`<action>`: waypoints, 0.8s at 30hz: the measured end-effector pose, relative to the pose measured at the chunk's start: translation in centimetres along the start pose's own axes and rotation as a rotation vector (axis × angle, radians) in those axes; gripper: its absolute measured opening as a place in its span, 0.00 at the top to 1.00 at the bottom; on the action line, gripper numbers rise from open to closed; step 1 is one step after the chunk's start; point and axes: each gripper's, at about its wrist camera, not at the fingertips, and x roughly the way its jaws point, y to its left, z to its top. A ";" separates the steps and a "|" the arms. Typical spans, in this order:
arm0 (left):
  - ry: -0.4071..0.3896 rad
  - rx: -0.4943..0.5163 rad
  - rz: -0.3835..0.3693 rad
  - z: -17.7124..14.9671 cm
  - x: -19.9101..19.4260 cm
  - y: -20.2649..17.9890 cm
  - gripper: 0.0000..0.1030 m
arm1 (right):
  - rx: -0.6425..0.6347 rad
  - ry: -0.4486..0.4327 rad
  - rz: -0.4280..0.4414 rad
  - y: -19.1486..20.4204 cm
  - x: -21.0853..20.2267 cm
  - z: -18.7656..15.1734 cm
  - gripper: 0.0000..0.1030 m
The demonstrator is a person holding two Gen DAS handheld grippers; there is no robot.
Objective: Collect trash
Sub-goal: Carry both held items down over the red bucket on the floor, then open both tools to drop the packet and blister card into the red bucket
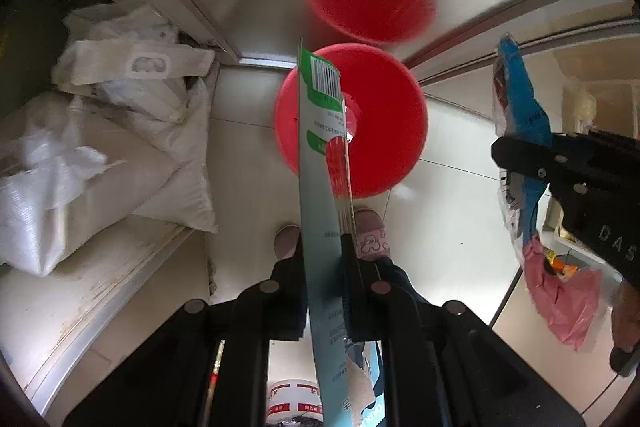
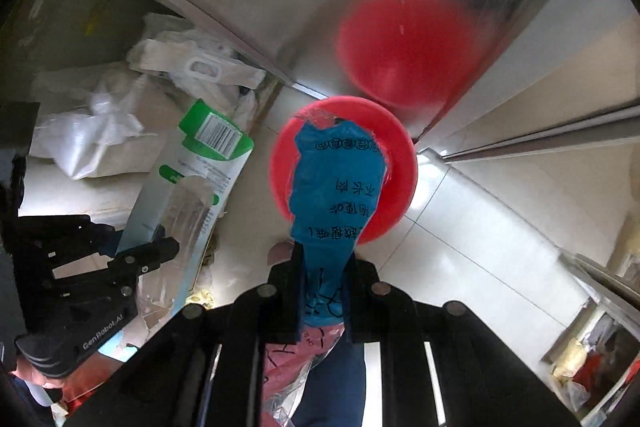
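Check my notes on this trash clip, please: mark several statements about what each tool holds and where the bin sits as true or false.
1. The left tool is shut on a flat green-and-white carton. True.
2. The right tool is empty. False: it is shut on a blue plastic wrapper.
3. A round red plastic bin sits on the floor below both tools. True.
4. The bin is blue. False: it is red.
5. White woven sacks lie beside the bin. True.
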 end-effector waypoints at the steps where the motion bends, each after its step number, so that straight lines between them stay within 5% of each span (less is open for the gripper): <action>1: 0.006 -0.004 -0.001 0.4 1.0 -0.1 0.89 | 0.000 0.001 0.000 -0.3 0.6 0.1 0.87; 11: 0.077 -0.023 -0.025 2.7 6.8 0.1 0.89 | -0.033 0.065 -0.015 -2.4 6.8 2.0 0.87; 24: 0.108 -0.036 -0.016 3.7 9.1 0.8 0.86 | -0.097 0.042 -0.040 -2.8 8.4 2.8 0.86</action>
